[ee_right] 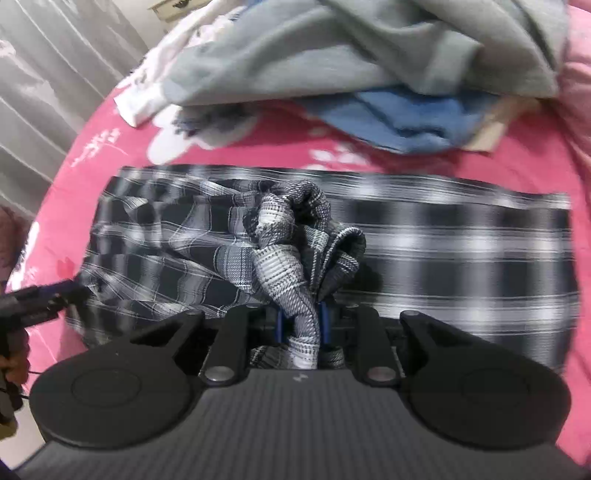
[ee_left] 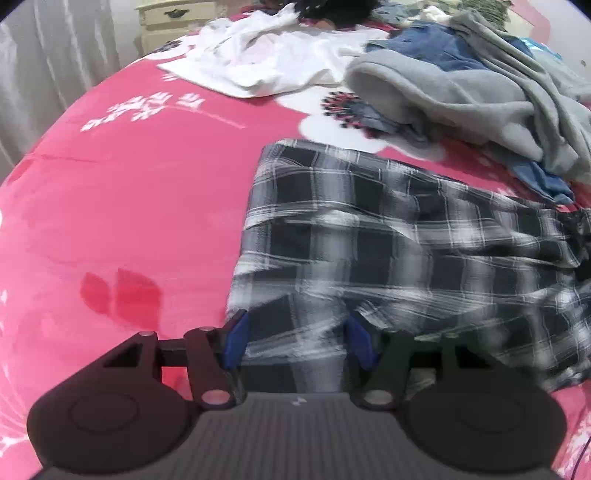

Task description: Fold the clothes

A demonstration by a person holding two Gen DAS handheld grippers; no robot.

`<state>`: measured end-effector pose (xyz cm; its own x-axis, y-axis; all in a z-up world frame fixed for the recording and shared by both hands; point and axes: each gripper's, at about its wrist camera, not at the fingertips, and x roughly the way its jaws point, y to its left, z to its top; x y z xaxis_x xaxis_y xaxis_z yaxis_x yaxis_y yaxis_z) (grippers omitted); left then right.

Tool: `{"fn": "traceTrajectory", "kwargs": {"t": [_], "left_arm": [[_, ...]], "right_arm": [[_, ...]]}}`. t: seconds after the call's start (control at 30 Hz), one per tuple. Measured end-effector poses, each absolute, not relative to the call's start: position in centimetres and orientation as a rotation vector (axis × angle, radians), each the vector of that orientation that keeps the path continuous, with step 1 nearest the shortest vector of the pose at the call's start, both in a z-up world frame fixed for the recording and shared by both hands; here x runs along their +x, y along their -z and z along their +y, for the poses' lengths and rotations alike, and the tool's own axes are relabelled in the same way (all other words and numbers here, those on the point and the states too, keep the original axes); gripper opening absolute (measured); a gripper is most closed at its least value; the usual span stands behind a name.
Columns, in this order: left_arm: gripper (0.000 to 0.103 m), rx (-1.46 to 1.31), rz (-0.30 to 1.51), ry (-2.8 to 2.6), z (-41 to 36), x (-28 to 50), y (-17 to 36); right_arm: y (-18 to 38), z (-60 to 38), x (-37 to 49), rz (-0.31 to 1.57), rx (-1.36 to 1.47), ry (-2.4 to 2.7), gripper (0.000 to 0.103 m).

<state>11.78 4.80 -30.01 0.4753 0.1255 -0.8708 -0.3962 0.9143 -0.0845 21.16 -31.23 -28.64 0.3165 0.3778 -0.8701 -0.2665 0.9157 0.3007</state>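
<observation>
A black-and-white plaid garment lies spread on the pink bedspread. My left gripper is open, its blue-padded fingers straddling the garment's near left edge. In the right wrist view the same plaid garment lies flat, and my right gripper is shut on a bunched fold of it, lifted above the rest. The left gripper shows at the left edge of that view, by the garment's left side.
A grey sweatshirt, blue denim clothes and a white shirt are heaped at the far side of the bed. A cream nightstand and grey curtain stand beyond. The pink bedspread extends to the left.
</observation>
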Motion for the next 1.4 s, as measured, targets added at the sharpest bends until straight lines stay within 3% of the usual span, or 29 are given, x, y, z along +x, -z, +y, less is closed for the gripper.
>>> {"fn": "traceTrajectory", "kwargs": {"t": [0.5,0.9,1.0,1.17,1.4], "left_arm": [[0.059,-0.124,1.096,-0.237,-3.4,14.3,31.0],[0.060,-0.082,1.117,-0.210,-5.3,15.4,31.1],[0.060,-0.089,1.117,-0.221,-5.4,15.1,31.4],[0.061,-0.135,1.093,-0.227,-4.5,13.5,30.6],[0.063,-0.281,1.074,-0.225,-1.6,9.5,29.8]], "right_arm": [[29.3,-41.8,21.3,1.191,0.084,-0.343,0.016],[30.5,-46.0,21.5,1.178,0.071,-0.293,0.017],[32.7,-46.7,21.7,1.216,0.077,-0.277,0.031],[29.9,-46.4,19.8,1.167,-0.035,-0.181,0.058],[24.0,-40.9,17.4,0.974,-0.169,-0.316,0.057]]}}
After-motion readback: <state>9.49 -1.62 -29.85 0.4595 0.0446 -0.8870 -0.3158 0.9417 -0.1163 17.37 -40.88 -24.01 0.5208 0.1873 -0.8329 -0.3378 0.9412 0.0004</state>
